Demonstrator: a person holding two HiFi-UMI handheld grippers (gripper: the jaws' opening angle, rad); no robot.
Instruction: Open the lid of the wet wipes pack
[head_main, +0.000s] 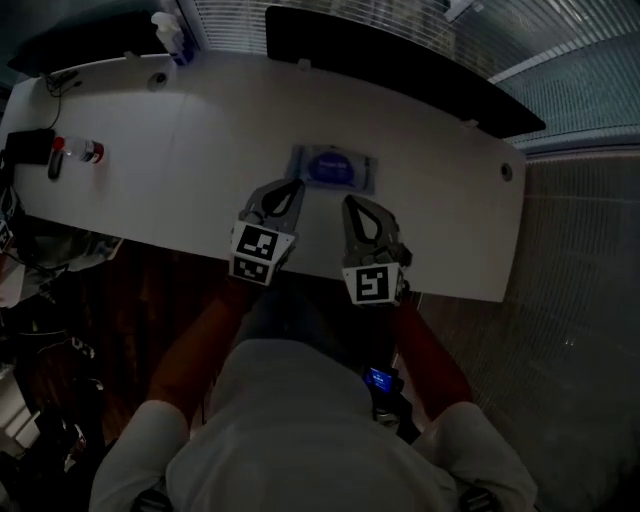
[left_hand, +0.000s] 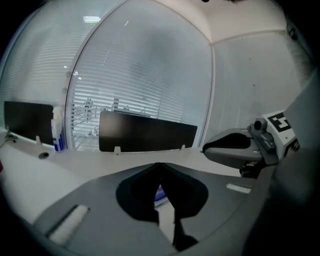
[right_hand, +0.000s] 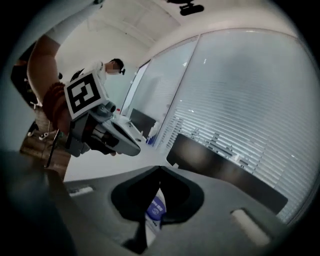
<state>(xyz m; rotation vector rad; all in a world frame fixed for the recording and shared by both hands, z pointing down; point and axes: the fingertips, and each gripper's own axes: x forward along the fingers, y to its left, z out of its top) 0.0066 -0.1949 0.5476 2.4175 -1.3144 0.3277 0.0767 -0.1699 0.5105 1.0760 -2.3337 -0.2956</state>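
The wet wipes pack (head_main: 331, 168) lies flat on the white table (head_main: 200, 150), pale with a blue oval lid that is down. Both grippers hover just short of its near edge. My left gripper (head_main: 290, 187) points at the pack's left corner, its jaws shut and empty. The right gripper (head_main: 352, 203) sits a little nearer to me, also shut with nothing held. In the left gripper view a sliver of the pack (left_hand: 160, 192) shows below the left gripper's (left_hand: 160, 165) closed tips. The right gripper view shows the blue label (right_hand: 156, 210) below the right gripper's (right_hand: 160, 170) tips.
A long black panel (head_main: 400, 60) stands along the table's far edge. At the far left are a red-capped bottle (head_main: 80, 150) and a black device (head_main: 30, 147); a spray bottle (head_main: 170, 35) stands at the back. A person (right_hand: 112, 67) stands far off.
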